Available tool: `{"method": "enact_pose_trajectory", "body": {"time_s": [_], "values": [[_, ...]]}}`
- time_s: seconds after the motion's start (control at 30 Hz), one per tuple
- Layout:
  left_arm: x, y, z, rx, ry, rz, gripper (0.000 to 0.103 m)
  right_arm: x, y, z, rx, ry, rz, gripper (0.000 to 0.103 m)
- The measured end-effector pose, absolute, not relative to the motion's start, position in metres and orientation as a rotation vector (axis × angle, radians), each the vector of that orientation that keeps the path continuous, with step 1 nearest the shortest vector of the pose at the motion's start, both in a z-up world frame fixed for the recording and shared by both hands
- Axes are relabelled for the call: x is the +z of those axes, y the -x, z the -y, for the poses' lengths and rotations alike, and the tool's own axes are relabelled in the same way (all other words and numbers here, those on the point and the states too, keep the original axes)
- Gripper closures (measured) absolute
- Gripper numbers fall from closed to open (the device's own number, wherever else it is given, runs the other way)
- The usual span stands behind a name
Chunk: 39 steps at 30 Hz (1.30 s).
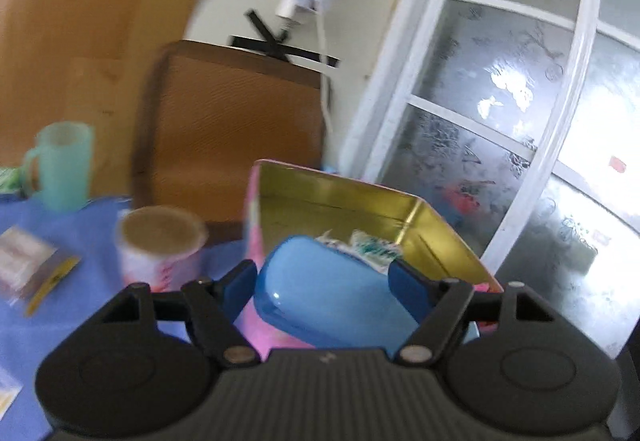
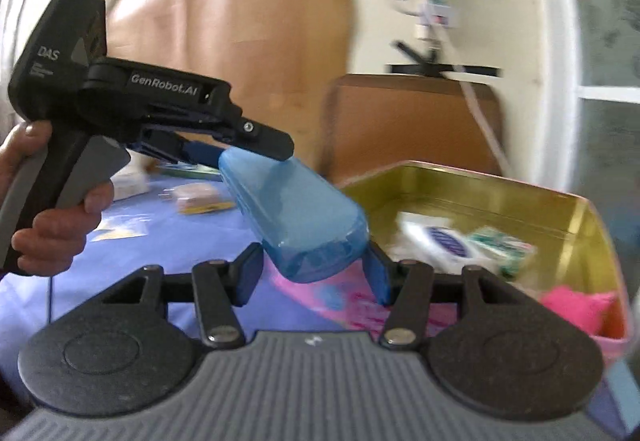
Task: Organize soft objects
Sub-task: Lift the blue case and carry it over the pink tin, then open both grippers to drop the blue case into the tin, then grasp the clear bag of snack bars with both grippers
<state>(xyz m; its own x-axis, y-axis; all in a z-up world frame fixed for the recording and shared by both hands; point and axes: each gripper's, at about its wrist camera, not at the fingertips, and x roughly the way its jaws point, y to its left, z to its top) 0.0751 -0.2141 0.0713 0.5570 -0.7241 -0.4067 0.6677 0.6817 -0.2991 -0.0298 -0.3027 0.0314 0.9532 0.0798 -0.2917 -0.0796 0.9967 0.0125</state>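
My left gripper [image 1: 322, 281] is shut on a blue oblong case [image 1: 332, 301] and holds it in the air at the near rim of a gold-lined pink tin box [image 1: 424, 225]. In the right wrist view the left gripper [image 2: 224, 157] comes in from the left with the blue case [image 2: 296, 217], whose free end hangs between my right gripper's [image 2: 316, 273] open fingers without a clear grip. The tin box [image 2: 500, 197] holds white and green packets [image 2: 464, 245] and a pink soft item [image 2: 576, 305].
A blue cloth [image 1: 80, 305] covers the table. On it stand a teal mug [image 1: 60, 165] and a paper cup [image 1: 160, 245], with small sachets [image 1: 32, 265] at the left. A wooden chair back [image 1: 236, 125] stands behind; a glass door [image 1: 500, 101] is at the right.
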Motion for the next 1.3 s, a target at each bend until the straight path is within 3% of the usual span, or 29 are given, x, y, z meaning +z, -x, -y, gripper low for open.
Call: {"method": "enact_pose_trajectory", "body": {"time_s": [0.1, 0.17, 0.2, 0.37, 0.87, 1.23, 1.3], "values": [[0.067, -0.087, 0.246, -0.841, 0.098, -0.546, 0.018, 0.027, 0.021, 0.322, 0.017, -0.024, -0.299, 0.046], [0.060, -0.094, 0.262, -0.809, 0.062, -0.555, 0.013, 0.023, 0.012, 0.327, -0.097, -0.010, -0.301, 0.040], [0.056, -0.096, 0.268, -0.784, 0.046, -0.563, 0.013, 0.020, 0.007, 0.330, -0.176, 0.002, -0.306, 0.032], [0.051, -0.090, 0.251, -0.786, 0.076, -0.571, 0.014, 0.020, 0.015, 0.337, -0.186, -0.062, -0.255, 0.032], [0.032, -0.064, 0.124, -0.614, 0.128, -0.532, 0.013, 0.038, -0.003, 0.276, 0.005, -0.003, -0.227, 0.032], [-0.005, -0.107, -0.006, -0.160, 0.166, -0.602, 0.013, 0.032, -0.068, 0.210, 0.267, -0.015, -0.390, 0.032], [-0.009, -0.113, -0.031, -0.138, 0.289, -0.622, 0.013, 0.031, -0.092, 0.198, 0.313, -0.019, -0.436, 0.032]]}}
